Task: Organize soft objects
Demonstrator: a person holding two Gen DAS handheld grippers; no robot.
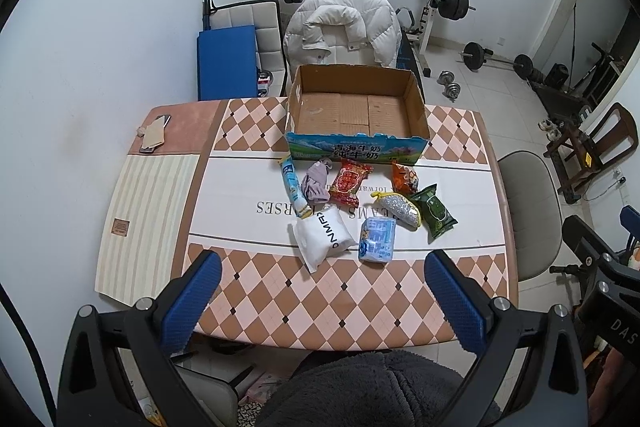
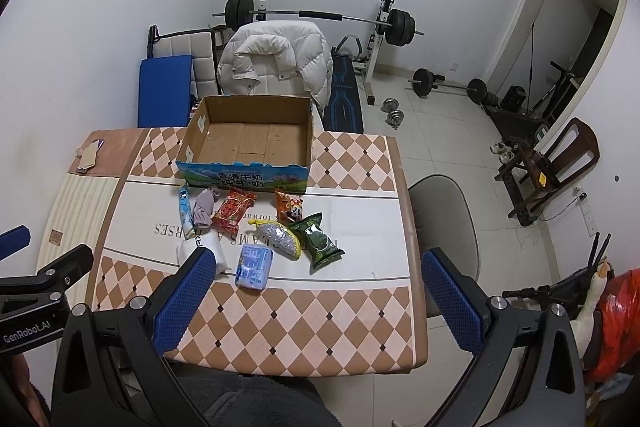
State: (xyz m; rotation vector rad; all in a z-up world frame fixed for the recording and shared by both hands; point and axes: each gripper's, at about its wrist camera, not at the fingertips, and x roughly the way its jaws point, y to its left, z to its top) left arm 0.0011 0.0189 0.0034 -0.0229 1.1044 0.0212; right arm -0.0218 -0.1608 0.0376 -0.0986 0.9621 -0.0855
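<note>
Left wrist view: both grippers, left gripper (image 1: 322,291) and right gripper (image 2: 318,291), hang spread and empty; soft packets (image 1: 360,203) lie near the empty box (image 1: 356,143). No packing started; next, grasp 1 packet.
</note>
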